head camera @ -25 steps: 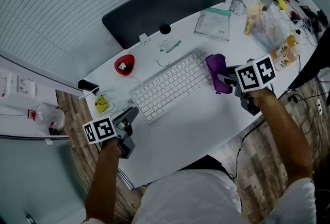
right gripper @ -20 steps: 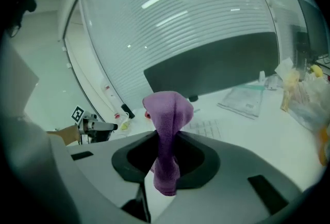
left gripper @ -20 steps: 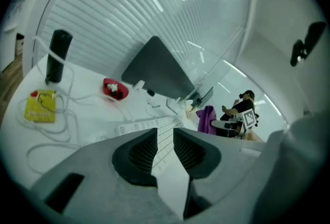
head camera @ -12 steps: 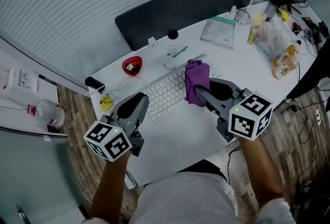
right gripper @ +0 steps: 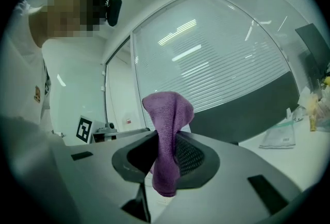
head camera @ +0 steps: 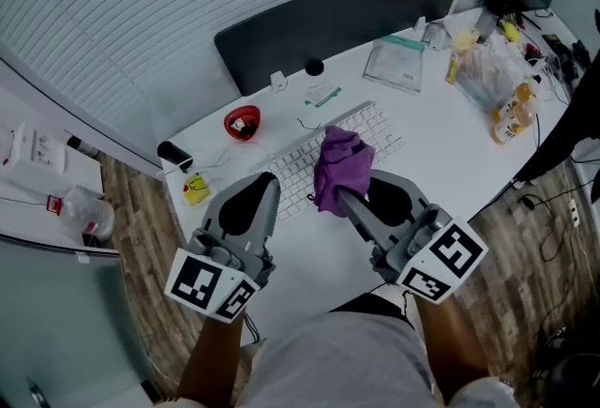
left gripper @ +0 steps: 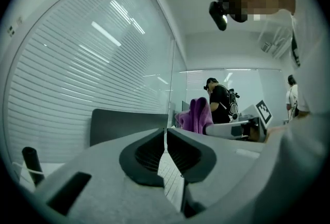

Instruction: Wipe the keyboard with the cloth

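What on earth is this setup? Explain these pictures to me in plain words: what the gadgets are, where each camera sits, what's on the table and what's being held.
There is no robot here. A person holds a hand-operated claw in each hand. One picture comes from a camera on the person's head, looking down. The other two come from cameras riding on the claws, each looking along its own jaws. On the white table lie a keyboard, a small red dish and some clutter at the far end. The right claw is clamped on a purple cloth, held up above the keyboard. The left claw is closing, its jaws nearly together, with nothing between them.
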`<state>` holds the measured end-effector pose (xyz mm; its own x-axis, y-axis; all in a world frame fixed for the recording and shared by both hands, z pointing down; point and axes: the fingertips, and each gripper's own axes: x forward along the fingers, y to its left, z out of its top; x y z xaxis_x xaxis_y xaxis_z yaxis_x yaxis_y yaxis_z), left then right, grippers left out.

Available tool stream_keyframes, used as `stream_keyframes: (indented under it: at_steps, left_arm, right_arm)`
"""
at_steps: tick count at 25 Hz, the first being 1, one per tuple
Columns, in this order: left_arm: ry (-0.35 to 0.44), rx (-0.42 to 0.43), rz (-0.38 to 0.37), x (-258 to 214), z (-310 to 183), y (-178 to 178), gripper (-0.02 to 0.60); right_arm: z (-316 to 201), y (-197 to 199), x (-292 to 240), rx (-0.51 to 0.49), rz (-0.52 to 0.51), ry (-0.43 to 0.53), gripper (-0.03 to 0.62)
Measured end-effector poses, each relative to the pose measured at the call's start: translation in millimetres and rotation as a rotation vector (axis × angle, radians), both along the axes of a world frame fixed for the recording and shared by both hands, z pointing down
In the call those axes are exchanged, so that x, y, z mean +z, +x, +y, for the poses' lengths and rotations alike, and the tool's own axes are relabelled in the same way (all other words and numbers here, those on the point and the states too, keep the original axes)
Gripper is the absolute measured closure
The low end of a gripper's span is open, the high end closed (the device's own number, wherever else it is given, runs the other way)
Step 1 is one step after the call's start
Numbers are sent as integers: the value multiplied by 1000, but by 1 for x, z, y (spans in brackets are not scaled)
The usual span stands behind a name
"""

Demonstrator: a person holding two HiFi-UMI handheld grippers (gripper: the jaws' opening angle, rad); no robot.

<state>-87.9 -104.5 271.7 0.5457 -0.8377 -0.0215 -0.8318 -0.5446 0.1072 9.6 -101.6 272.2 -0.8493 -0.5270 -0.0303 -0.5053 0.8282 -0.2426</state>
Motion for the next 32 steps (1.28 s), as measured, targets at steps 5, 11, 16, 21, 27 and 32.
stream_keyframes:
  at_steps: [5, 11, 16, 21, 27, 32]
  left_arm:
    - [84, 13, -26, -11, 14, 5, 558]
    - [130, 18, -40, -15, 24, 9, 563]
    - [137, 25, -36, -16, 28, 13, 565]
    - [141, 26, -27, -18, 30, 12, 565]
    - [141, 27, -17, -19, 30, 12, 565]
    - [141, 25, -14, -20, 31, 10, 565]
  right_arm:
    - [16, -7, -9, 7, -22, 70, 510]
    - [29, -14, -11, 8, -17, 121, 511]
    - [34, -18, -14, 3, -25, 143, 511]
    - [38, -21, -16, -3, -24, 156, 511]
    - [40, -21, -17, -6, -23, 161, 511]
    - [41, -22, -17, -8, -22, 161, 511]
